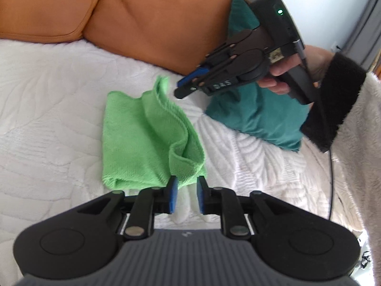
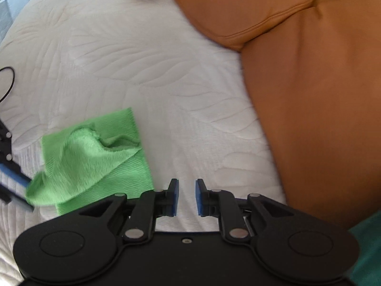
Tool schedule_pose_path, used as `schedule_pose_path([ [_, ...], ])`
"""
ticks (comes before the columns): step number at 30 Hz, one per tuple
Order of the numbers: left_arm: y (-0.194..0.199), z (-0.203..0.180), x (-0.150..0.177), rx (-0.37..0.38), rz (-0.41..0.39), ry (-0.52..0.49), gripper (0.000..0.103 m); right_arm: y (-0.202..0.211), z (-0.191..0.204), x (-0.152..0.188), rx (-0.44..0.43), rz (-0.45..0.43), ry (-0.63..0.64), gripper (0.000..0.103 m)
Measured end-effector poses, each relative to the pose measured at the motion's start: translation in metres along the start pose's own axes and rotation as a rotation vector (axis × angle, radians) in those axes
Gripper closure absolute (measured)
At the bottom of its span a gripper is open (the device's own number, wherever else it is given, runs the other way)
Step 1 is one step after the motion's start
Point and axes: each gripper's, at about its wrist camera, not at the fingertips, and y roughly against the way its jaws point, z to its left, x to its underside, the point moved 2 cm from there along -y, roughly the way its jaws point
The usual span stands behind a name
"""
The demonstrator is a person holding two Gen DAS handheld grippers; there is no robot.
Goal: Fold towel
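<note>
Left gripper (image 1: 187,190) parted at towel (image 1: 147,138) near corner; right gripper (image 2: 187,194) parted, towel left.

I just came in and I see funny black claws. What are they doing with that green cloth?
A person holds a gripper in each hand and is folding the green towel on the white bedspread. The towel lies partly folded and rumpled. The left gripper is open right at its near corner, gripping nothing. The right gripper is open too, beside the towel.
</note>
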Motion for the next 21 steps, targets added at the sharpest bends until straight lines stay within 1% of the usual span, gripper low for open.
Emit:
schedule_pose_path([
  [2,-0.001,-0.002,-0.001,0.024,0.009,-0.005,0.080,0.009,-0.001,0.004,-0.001,-0.030,-0.023,0.088],
  [3,-0.002,-0.003,-0.001,0.046,0.029,-0.010,0.080,0.015,-0.001,0.008,0.005,-0.044,-0.027,0.088],
  [5,0.001,-0.002,0.003,0.058,0.051,-0.008,0.080,0.025,-0.001,0.015,0.010,-0.054,-0.042,0.088],
  [7,0.006,0.006,0.002,0.050,0.032,0.003,0.080,0.035,0.002,0.023,0.005,-0.060,-0.053,0.087],
  [8,0.006,0.011,0.000,0.042,0.014,0.010,0.080,0.042,0.007,0.030,-0.003,-0.070,-0.055,0.085],
  [9,0.005,0.013,-0.002,0.036,0.002,0.016,0.080,0.045,0.012,0.034,-0.022,-0.079,-0.057,0.085],
  [11,0.003,0.023,-0.013,0.029,-0.039,0.057,0.080,0.051,0.027,0.041,-0.057,-0.102,-0.050,0.085],
  [13,-0.002,0.027,-0.025,0.022,-0.071,0.064,0.080,0.050,0.046,0.047,-0.084,-0.109,-0.021,0.087],
  [14,-0.007,0.026,-0.026,0.026,-0.057,0.050,0.080,0.048,0.053,0.049,-0.092,-0.108,-0.013,0.086],
  [17,-0.021,0.020,-0.023,0.044,0.022,-0.006,0.080,0.040,0.070,0.051,-0.128,-0.094,-0.001,0.087],
  [18,-0.027,0.019,-0.019,0.034,0.054,-0.032,0.080,0.037,0.075,0.050,-0.130,-0.098,0.001,0.086],
  [19,-0.030,0.021,-0.015,0.017,0.067,-0.045,0.080,0.034,0.079,0.050,-0.136,-0.098,0.004,0.085],
  [21,-0.033,0.029,-0.010,-0.011,0.073,-0.052,0.080,0.027,0.087,0.050,-0.152,-0.081,0.024,0.086],
])
